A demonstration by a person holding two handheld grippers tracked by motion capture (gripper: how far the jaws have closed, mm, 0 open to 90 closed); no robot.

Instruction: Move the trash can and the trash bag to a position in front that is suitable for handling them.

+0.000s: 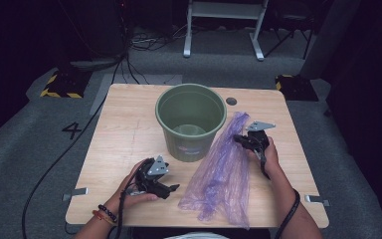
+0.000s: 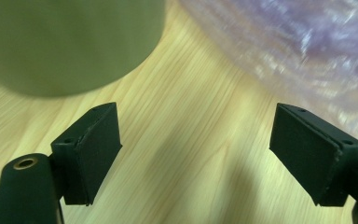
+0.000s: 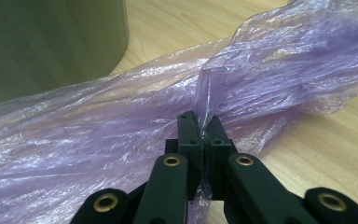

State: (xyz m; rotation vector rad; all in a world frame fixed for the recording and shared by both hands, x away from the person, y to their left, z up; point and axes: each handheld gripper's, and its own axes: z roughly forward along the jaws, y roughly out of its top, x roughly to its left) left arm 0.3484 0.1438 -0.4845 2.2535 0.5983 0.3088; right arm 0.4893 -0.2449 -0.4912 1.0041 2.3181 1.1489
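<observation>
Purple film, thin and crinkled, is what we are handling: in the high view a plastic bag lies stretched along the wooden table, just right of a green bin that stands upright and looks empty. Our right gripper sits at the bag's upper edge; our left gripper rests low on the table, near the bin's base and apart from the bag.

From the left gripper view, we see the jaws spread wide with nothing between them, bare wood below, the bin's wall to the upper left and blurred film to the upper right.

From the right gripper view, the jaws are closed together on a pinched fold of the bag, the film rising in a small pleat from between them.

We judge the bag nearly weightless, limp and slippery. It will sag and cling, and a pinch may tear or slide off, so an edge or bunched fold near the mouth is the best hold. The bin stands close alongside, and its rim could snag the trailing film.
</observation>
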